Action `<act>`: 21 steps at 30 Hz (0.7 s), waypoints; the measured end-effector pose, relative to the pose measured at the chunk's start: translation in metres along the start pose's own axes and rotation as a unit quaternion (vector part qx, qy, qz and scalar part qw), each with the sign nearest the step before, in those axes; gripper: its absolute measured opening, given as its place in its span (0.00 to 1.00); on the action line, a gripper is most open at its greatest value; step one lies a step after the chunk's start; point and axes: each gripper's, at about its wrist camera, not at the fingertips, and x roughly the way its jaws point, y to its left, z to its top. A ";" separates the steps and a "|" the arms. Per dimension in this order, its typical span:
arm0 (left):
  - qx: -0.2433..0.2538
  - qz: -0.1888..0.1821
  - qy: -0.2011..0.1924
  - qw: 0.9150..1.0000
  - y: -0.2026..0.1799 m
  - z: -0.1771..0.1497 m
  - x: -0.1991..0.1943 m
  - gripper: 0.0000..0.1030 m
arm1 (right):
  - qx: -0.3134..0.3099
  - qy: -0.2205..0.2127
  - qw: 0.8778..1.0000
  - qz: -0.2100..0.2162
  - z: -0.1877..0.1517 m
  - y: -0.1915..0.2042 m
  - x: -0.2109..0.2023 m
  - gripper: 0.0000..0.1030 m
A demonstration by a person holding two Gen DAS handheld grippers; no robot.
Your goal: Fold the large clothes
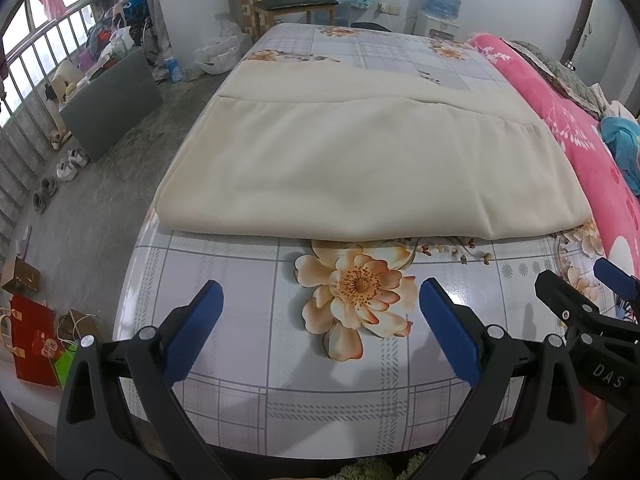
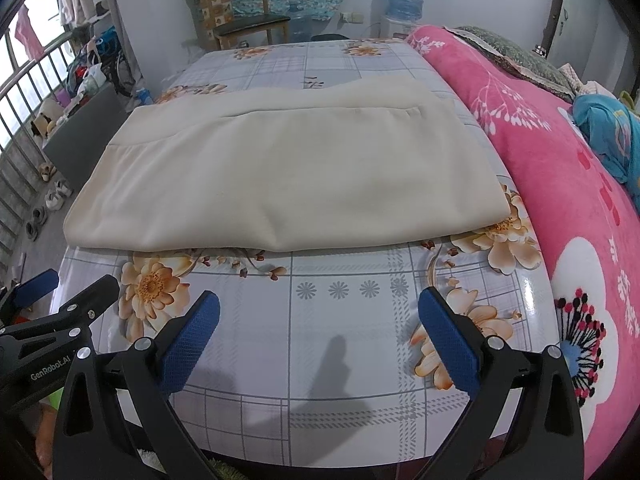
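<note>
A cream garment (image 1: pixel 360 160) (image 2: pixel 288 172) lies folded flat in a wide rectangle across the middle of a table with a glossy flowered cloth (image 1: pixel 240 276) (image 2: pixel 340 312). Its near folded edge runs side to side, and a seam crosses its far part. My left gripper (image 1: pixel 320 300) hangs open over the bare cloth short of that edge, above a printed flower, holding nothing. My right gripper (image 2: pixel 318 312) is likewise open and empty just short of the garment's near edge. Each gripper shows at the side of the other's view, the right gripper (image 1: pixel 576 292) and the left gripper (image 2: pixel 68 284).
A pink flowered blanket (image 1: pixel 580 128) (image 2: pixel 560 168) is heaped along the table's right side, with a blue cloth (image 2: pixel 612 136) on it. A wooden chair (image 2: pixel 248 24) and water bottles (image 2: pixel 300 26) stand behind the table. Shoes (image 1: pixel 68 164), bags (image 1: pixel 32 340) and a railing (image 1: pixel 24 80) are on the left.
</note>
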 end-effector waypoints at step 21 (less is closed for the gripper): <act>0.000 -0.002 0.001 1.000 0.001 0.001 0.001 0.92 | -0.002 0.001 1.000 0.000 0.000 0.002 0.000 0.94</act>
